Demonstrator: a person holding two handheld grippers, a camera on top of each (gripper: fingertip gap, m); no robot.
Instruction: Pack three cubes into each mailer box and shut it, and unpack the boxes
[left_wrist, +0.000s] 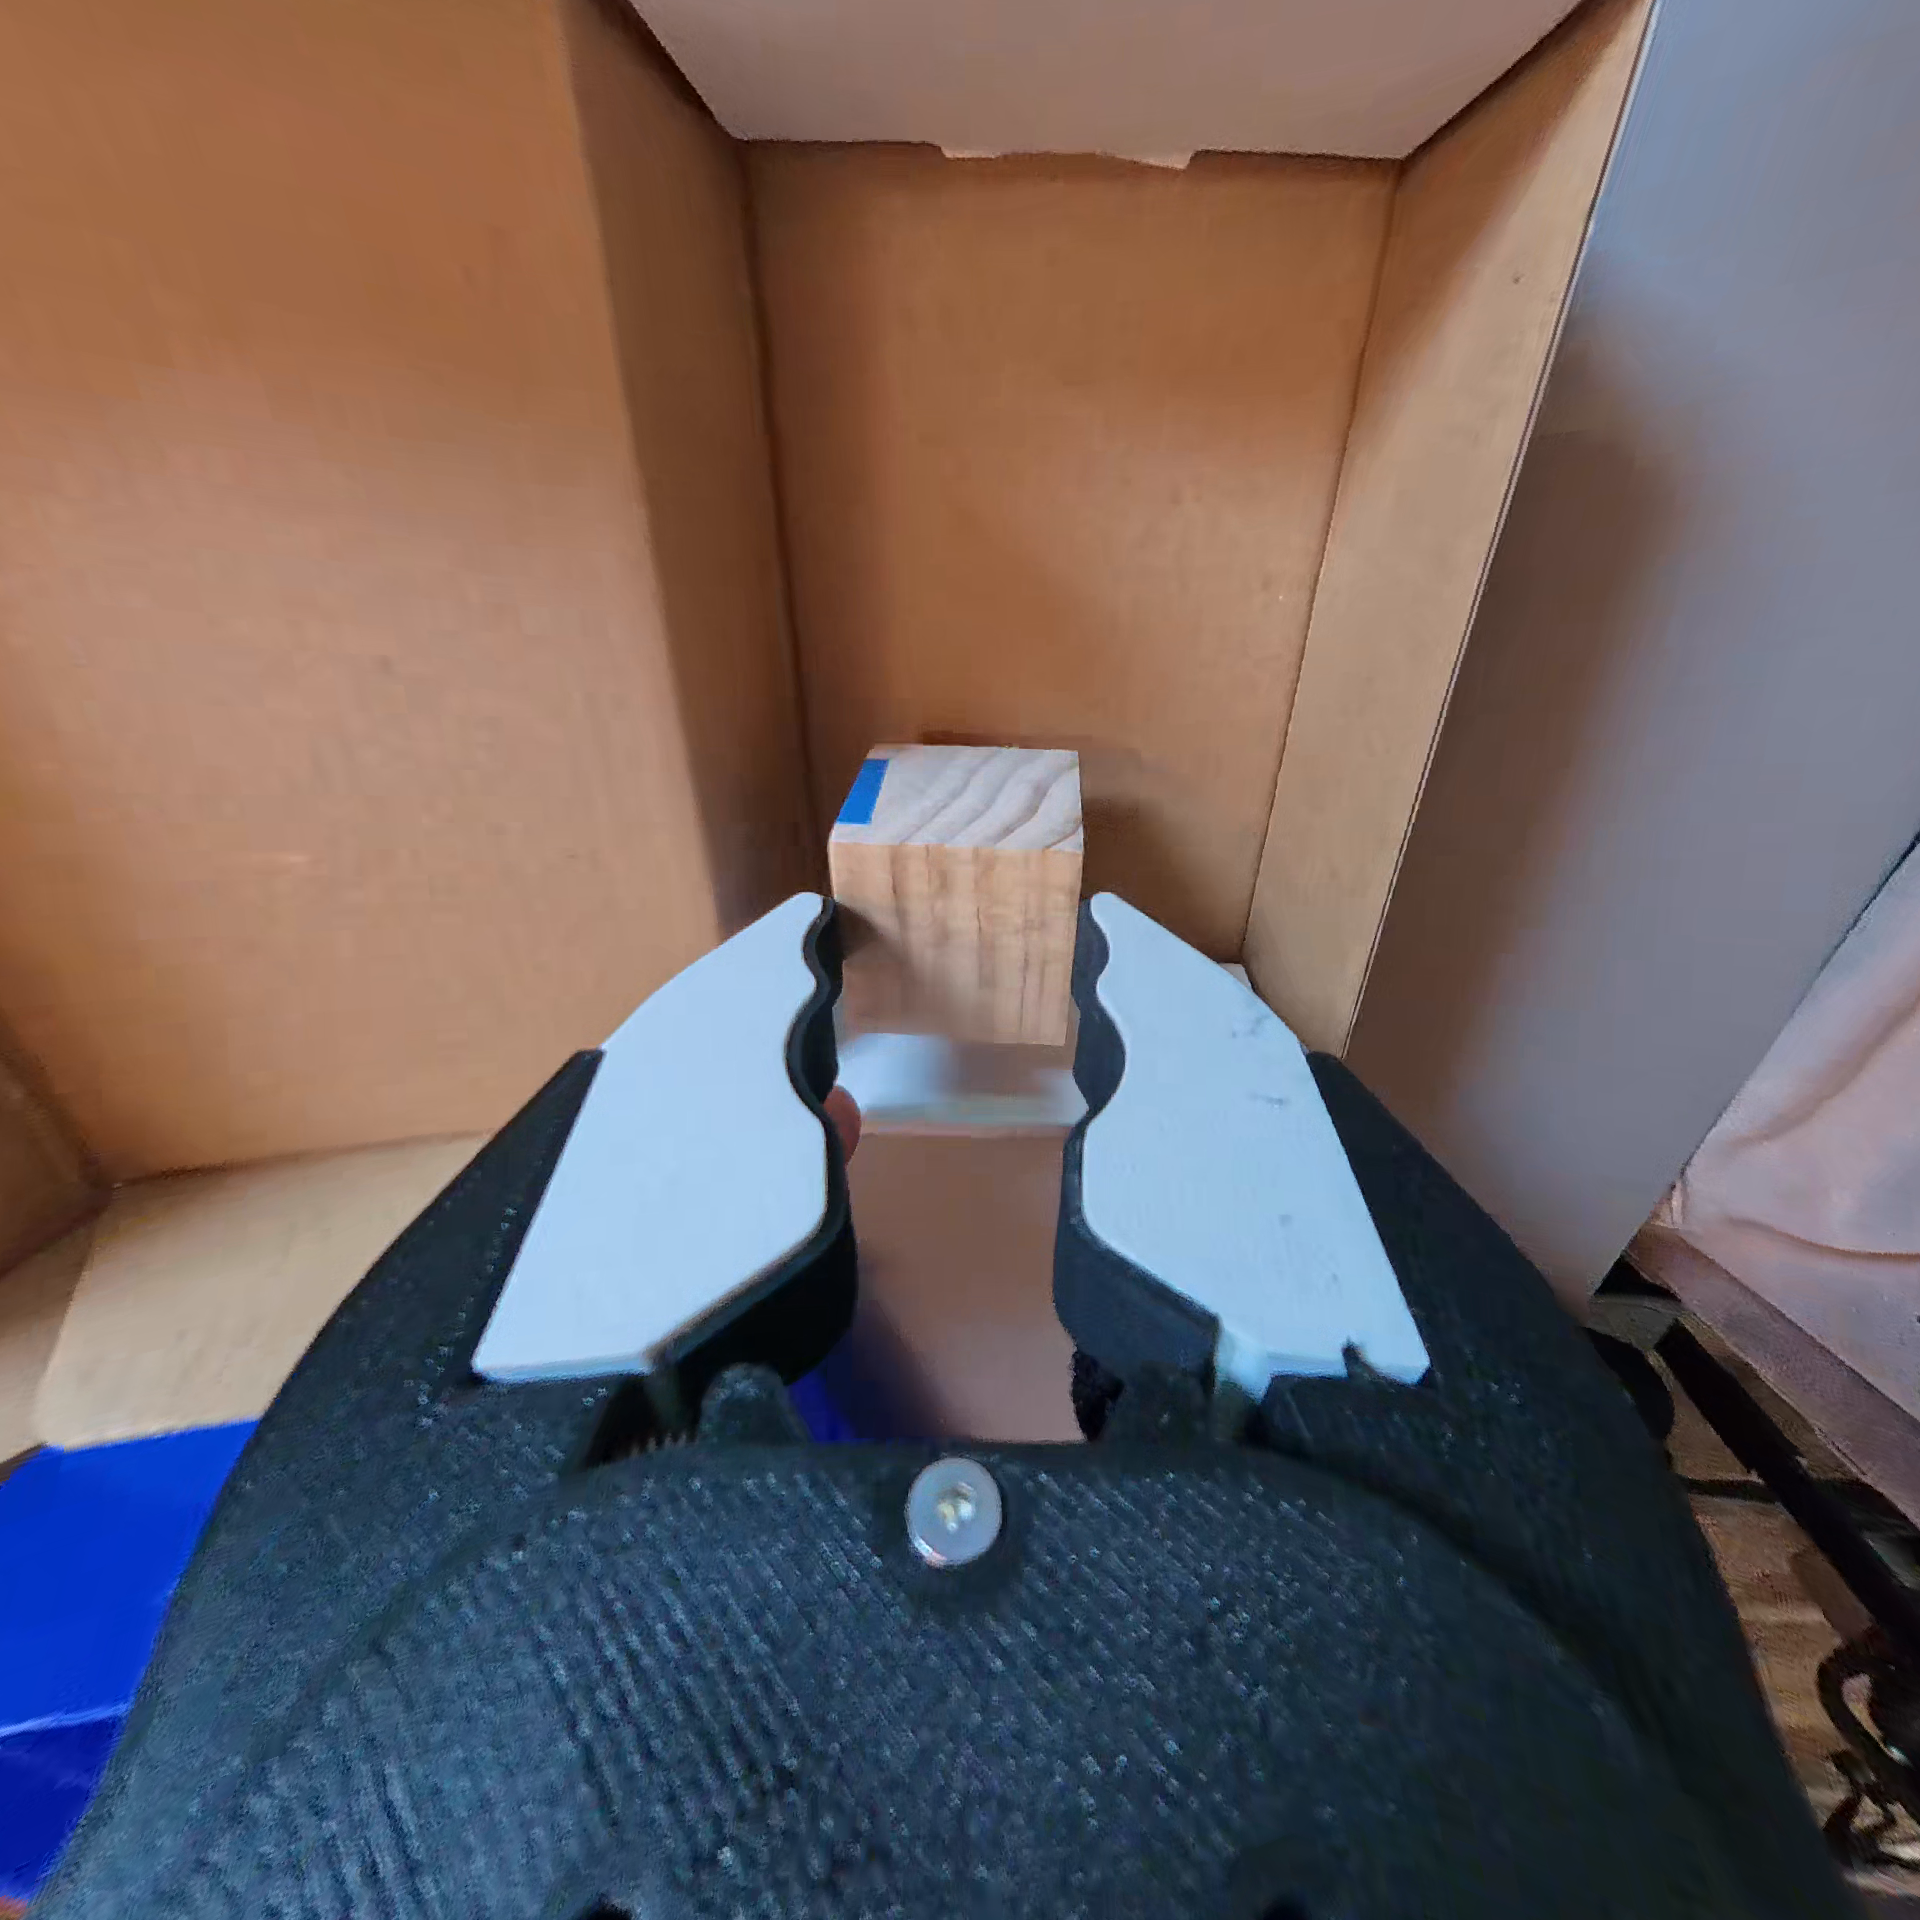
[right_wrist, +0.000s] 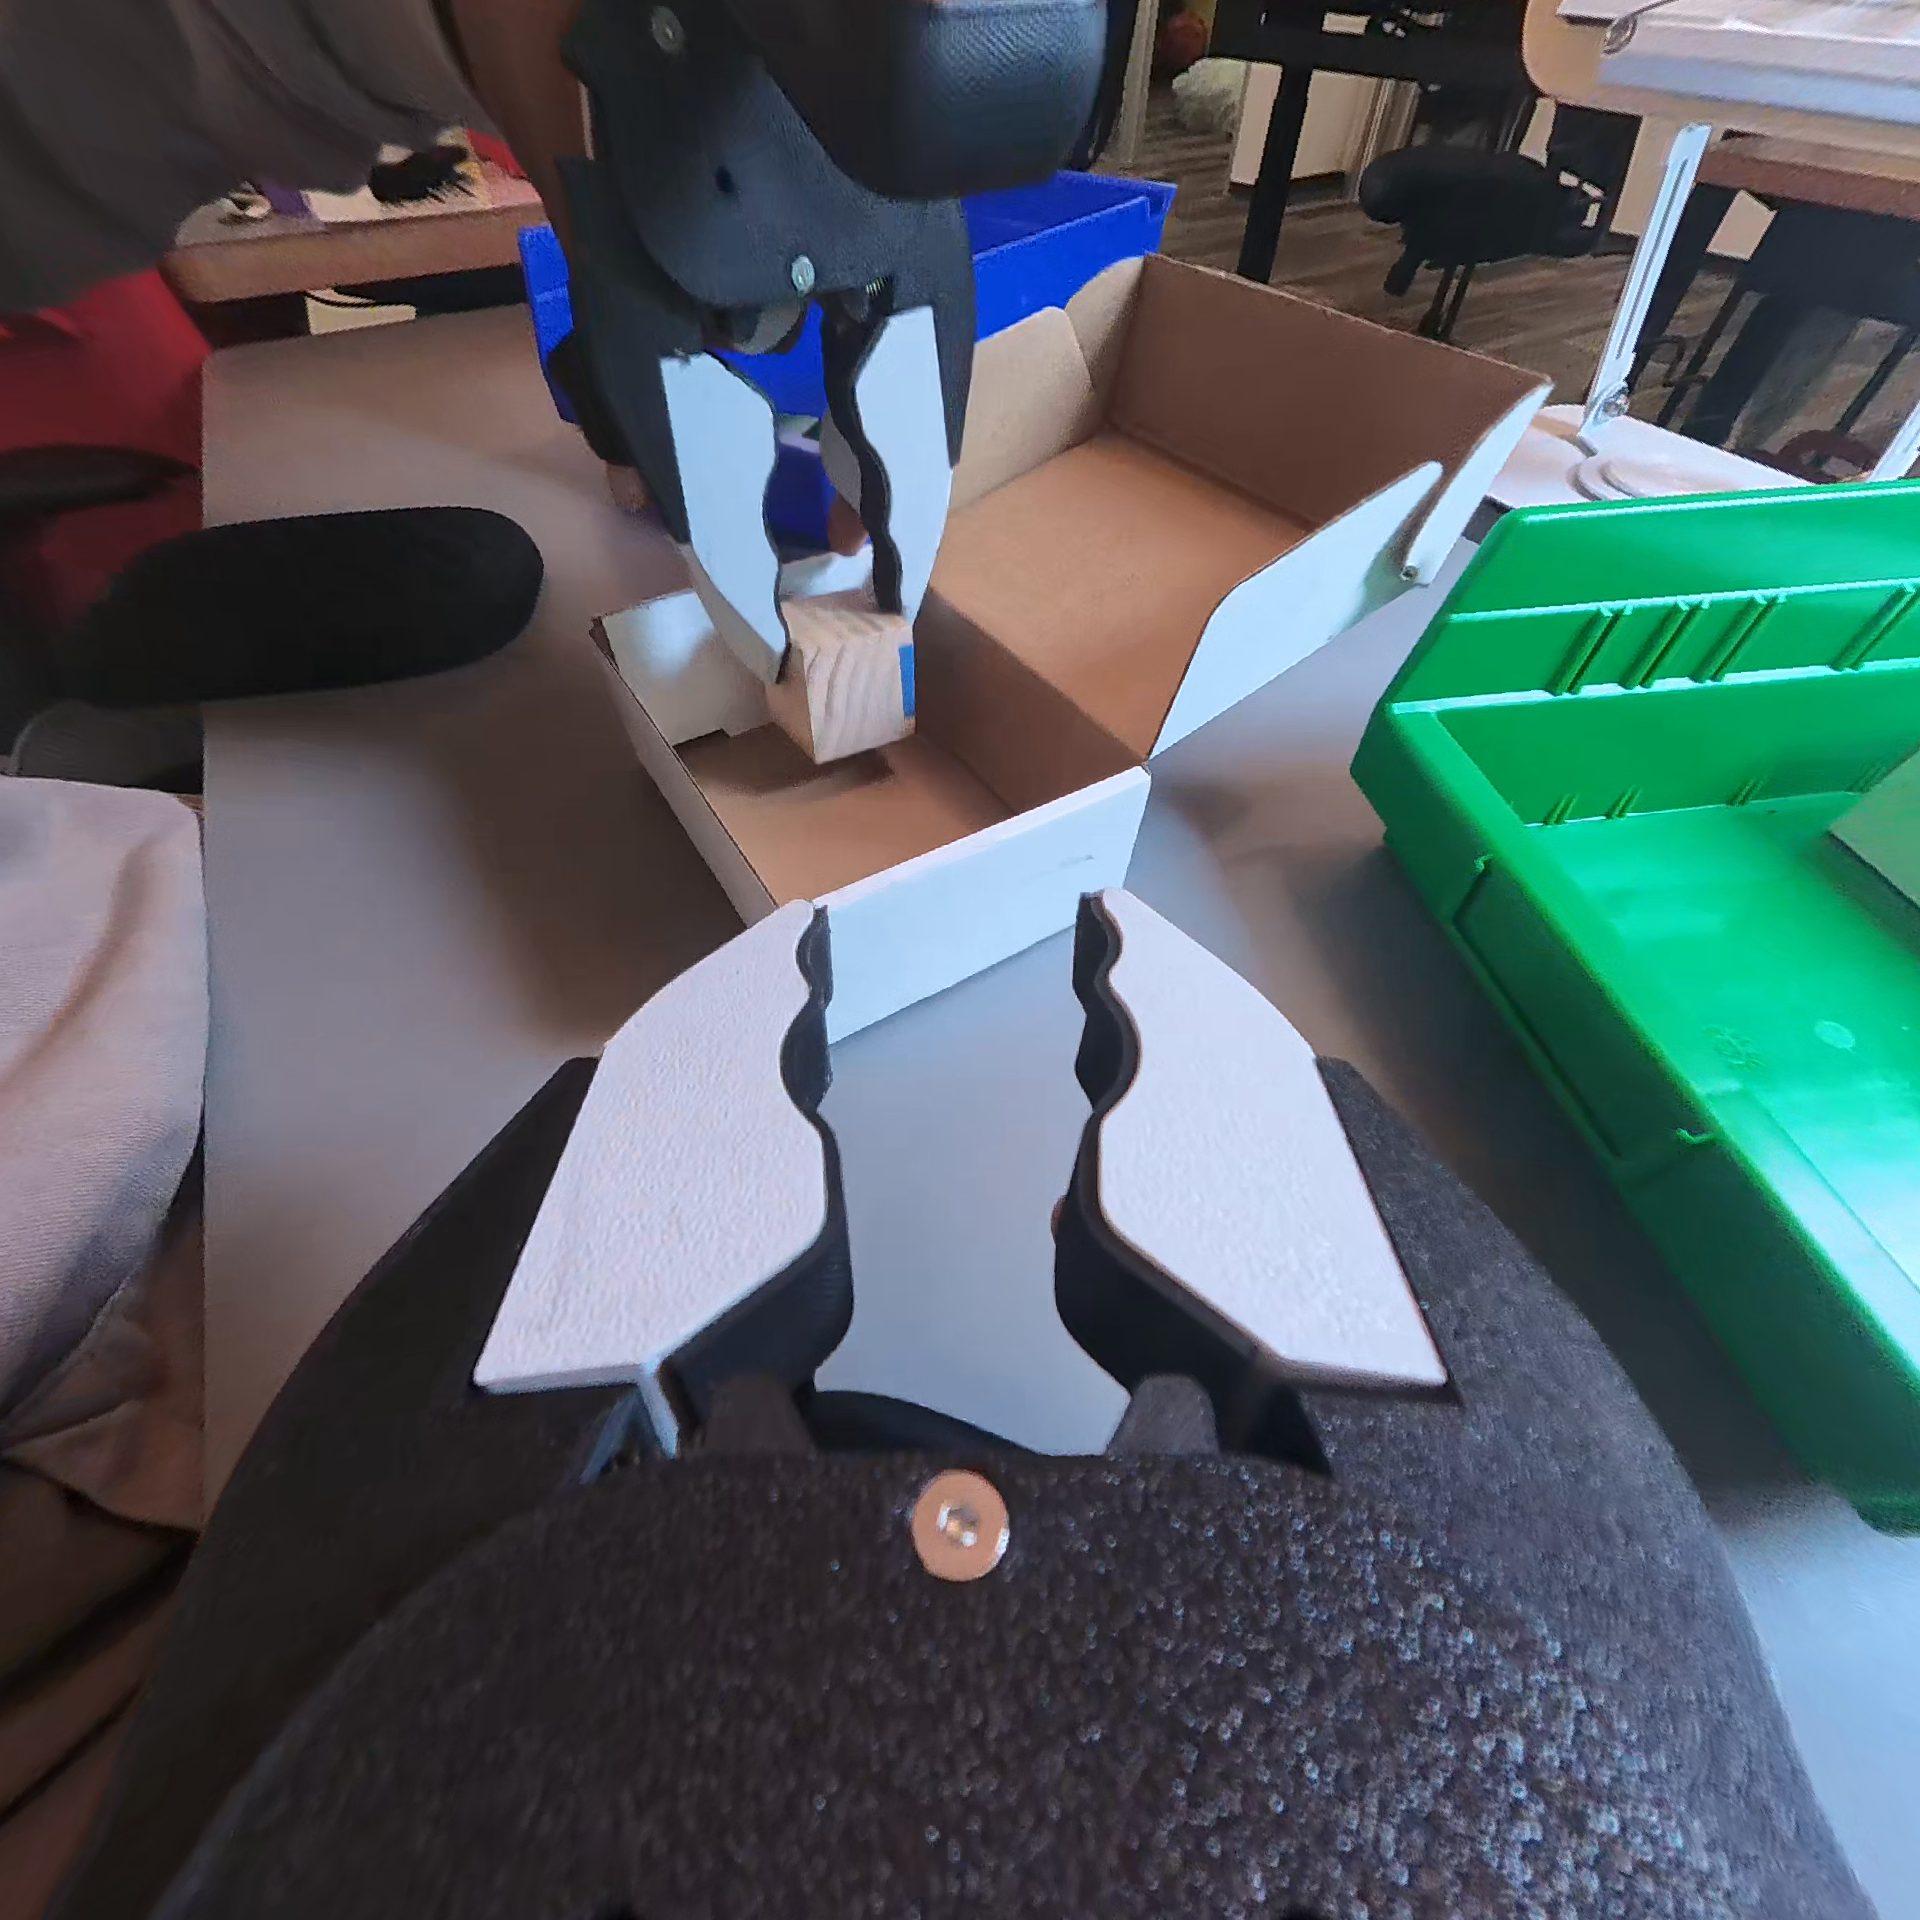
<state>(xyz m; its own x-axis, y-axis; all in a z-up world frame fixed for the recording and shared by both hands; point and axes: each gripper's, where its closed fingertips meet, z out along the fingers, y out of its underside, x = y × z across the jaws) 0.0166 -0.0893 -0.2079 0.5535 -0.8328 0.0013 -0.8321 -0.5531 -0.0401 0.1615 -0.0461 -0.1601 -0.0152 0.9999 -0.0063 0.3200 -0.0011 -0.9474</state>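
Cube (left_wrist: 958, 894) gripped by left tongs (left_wrist: 958, 940); right tongs (right_wrist: 951, 935) spread, empty.

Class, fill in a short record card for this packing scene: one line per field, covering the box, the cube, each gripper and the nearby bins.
box: open mailer box, white outside, brown inside, lid folded back
cube: wooden cube with a blue mark, held above the box floor near one end
left gripper: left gripper shut on the cube, reaching down into the box
right gripper: right gripper open, holding nothing, in front of the box's near wall
bins: green bin to the right of the box; blue bin behind it
surface: grey table
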